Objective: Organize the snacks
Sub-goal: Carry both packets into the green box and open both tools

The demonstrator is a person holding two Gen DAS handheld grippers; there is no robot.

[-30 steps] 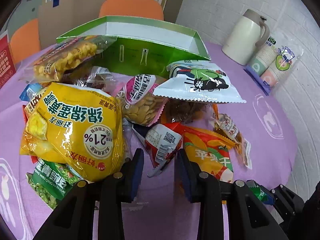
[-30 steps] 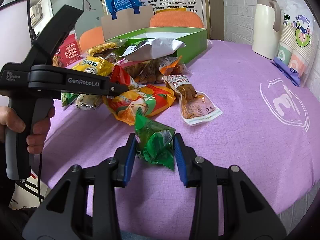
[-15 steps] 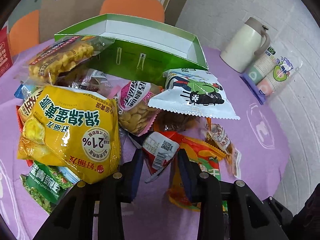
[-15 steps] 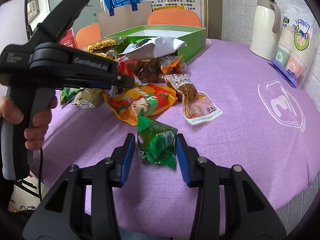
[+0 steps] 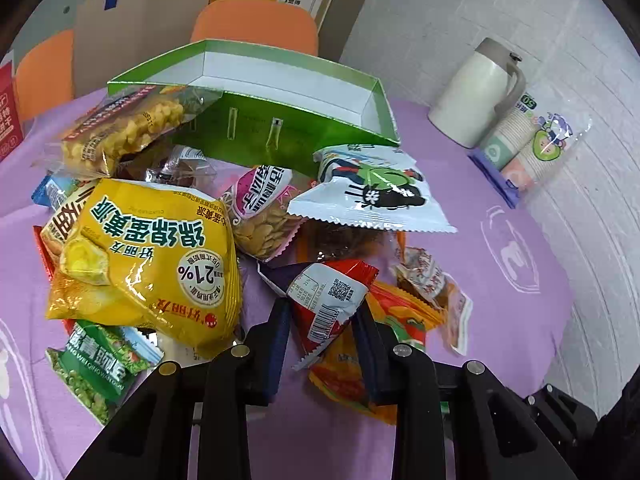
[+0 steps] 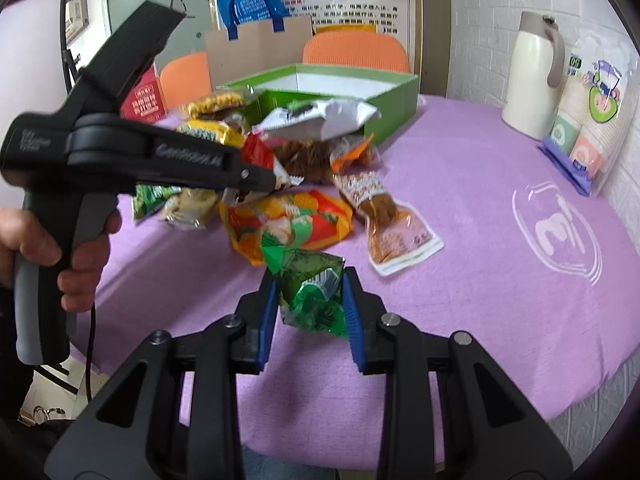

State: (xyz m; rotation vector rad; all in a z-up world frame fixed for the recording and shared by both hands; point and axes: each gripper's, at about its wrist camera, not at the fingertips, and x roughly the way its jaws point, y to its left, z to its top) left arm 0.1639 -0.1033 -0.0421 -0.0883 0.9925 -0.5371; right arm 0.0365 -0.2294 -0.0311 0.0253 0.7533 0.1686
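Left gripper (image 5: 322, 322) clamped on red packet (image 5: 330, 300), right gripper (image 6: 308, 300) clamped on green packet (image 6: 314, 296), snack pile before green box (image 5: 280, 136), purple table (image 6: 480, 208).

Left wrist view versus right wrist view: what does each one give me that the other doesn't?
Only the left wrist view shows the left gripper with its fingers around the red packet, and the big yellow bag face-on. Only the right wrist view shows the right gripper closed on the green packet, and the hand holding the other tool. Both show the green box, the white bag and the thermos.
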